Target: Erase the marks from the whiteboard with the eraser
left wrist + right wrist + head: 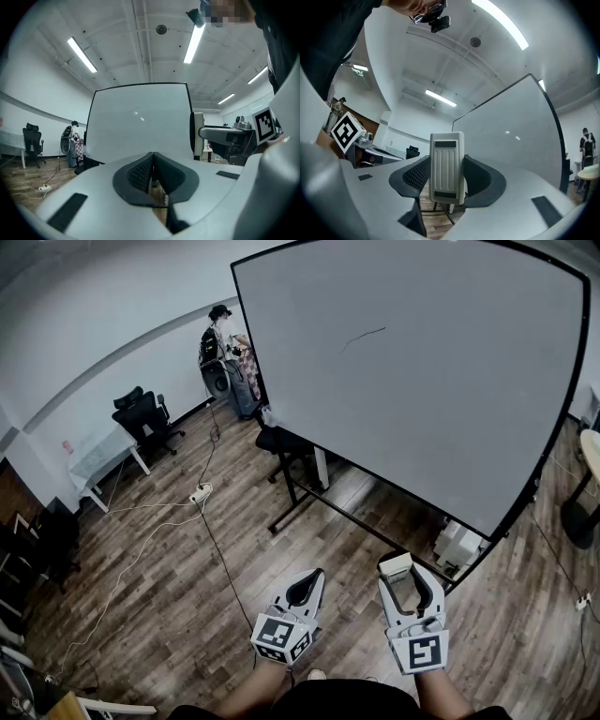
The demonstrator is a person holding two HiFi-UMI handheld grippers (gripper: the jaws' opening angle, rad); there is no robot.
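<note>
A large black-framed whiteboard (pixel 422 381) stands on a wheeled frame ahead of me, with one thin dark mark (pixel 363 337) near its upper middle. My right gripper (pixel 397 567) is shut on a pale grey eraser (pixel 447 167), which stands upright between the jaws; its top end shows in the head view as the eraser (pixel 395 565). My left gripper (pixel 312 579) hangs beside it, jaws closed together with nothing between them. Both grippers are low, well short of the board. In the left gripper view the whiteboard (pixel 140 124) fills the middle and the left gripper (pixel 152 169) points at it.
Wooden floor with a power strip (pixel 200 493) and trailing cables at left. A black chair (pixel 281 442) sits by the board's left leg. A person (pixel 225 352) stands far back by the wall, near an office chair (pixel 145 418) and a white table (pixel 98 456).
</note>
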